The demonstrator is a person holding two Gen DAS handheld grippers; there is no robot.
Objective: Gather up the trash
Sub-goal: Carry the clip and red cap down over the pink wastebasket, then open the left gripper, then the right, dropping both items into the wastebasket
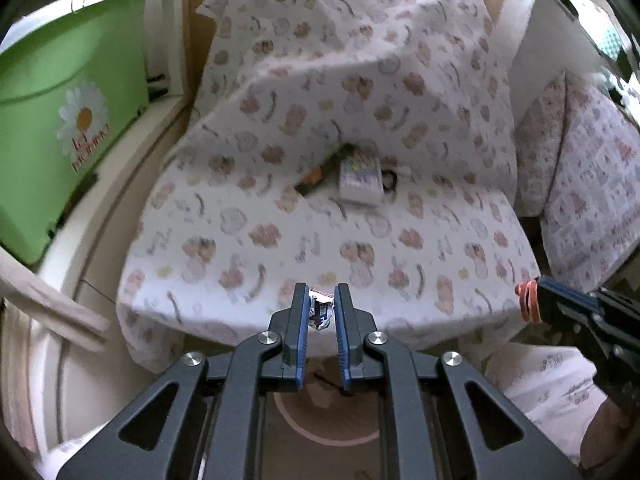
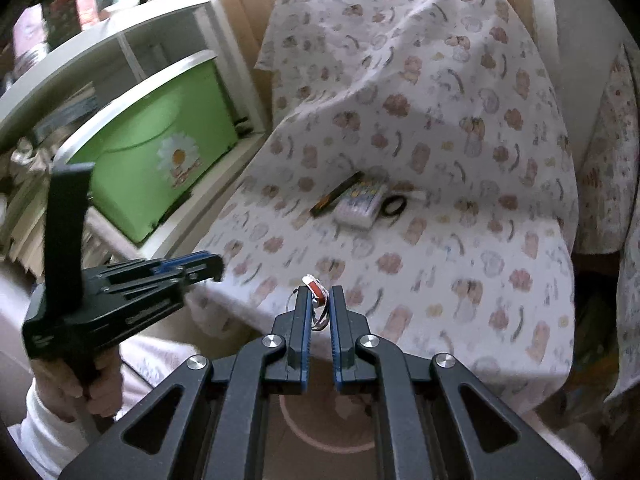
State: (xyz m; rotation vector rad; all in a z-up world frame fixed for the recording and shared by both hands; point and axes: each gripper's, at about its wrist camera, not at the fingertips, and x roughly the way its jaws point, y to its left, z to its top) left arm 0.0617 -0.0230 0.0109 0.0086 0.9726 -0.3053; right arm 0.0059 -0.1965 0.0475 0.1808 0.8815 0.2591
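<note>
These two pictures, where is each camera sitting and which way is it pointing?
Left wrist view: sits on the left hand-held gripper, which pinches a crumpled wrapper, facing the cloth-covered chair; the right hand-held gripper shows at the right edge.
Right wrist view: sits on the right one, which pinches a red-and-white scrap, facing the same chair; the person's hand shows.
Shared: chair, green bin, white packet.
</note>
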